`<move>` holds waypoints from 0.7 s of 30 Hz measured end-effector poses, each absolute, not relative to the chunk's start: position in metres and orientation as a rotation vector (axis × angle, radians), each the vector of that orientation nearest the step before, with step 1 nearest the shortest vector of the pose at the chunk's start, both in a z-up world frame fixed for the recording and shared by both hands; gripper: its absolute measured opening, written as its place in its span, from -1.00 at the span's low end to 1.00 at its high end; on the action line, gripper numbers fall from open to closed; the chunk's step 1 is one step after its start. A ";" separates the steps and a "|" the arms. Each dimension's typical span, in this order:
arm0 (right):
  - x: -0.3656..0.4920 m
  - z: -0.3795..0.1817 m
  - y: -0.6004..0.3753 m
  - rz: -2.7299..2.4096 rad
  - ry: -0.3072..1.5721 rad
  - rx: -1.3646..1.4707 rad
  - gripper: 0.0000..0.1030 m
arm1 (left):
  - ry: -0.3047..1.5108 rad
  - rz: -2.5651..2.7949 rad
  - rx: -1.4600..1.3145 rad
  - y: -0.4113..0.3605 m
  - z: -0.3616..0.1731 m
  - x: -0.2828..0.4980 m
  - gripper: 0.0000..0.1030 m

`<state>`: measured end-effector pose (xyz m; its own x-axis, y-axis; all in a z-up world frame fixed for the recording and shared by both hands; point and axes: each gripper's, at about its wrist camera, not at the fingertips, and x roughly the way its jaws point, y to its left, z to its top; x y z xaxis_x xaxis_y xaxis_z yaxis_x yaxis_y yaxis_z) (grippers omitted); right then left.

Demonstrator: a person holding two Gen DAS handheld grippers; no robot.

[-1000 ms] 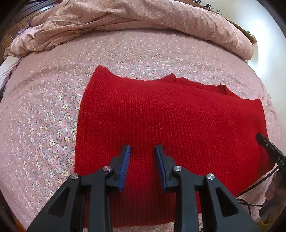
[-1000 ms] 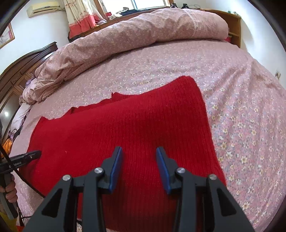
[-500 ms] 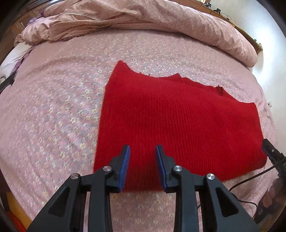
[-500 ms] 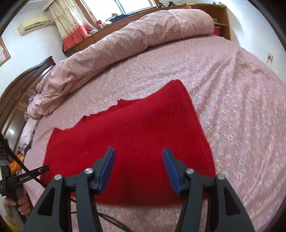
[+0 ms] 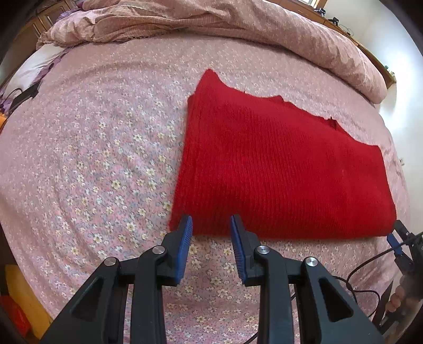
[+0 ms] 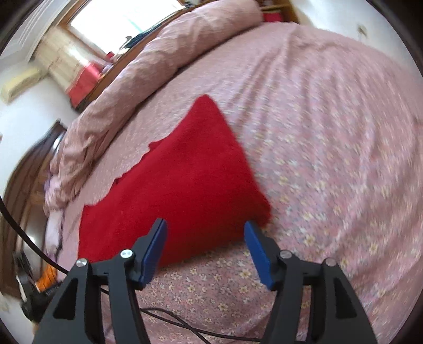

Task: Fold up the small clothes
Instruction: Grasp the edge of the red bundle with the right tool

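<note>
Left gripper [image 5: 211, 225]: jaws a narrow gap apart, nothing between them, tips over the near edge of the red knit garment [image 5: 277, 169] at lower centre of frame. Right gripper [image 6: 205, 229]: jaws opening, empty, tips at the garment's near right corner; view motion-blurred. Garment lies folded flat, centre-right in the left view, on the pink floral bedsheet [image 5: 100, 164]. Rolled duvet [image 5: 238, 23] along top. Window [image 6: 116, 29] upper left in right view.
</note>
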<state>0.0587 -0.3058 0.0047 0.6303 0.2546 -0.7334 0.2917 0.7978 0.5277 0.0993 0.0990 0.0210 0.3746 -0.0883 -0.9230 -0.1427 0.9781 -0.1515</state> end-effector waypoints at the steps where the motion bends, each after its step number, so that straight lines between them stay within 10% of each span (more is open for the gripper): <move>1: 0.057 0.002 -0.308 -0.032 0.906 0.692 0.29 | 1.190 0.030 -0.215 0.098 0.019 0.099 -0.56; 21: 0.090 -0.053 -0.306 -0.013 0.846 0.907 0.45 | 1.230 0.049 -0.167 0.095 -0.014 0.105 -0.56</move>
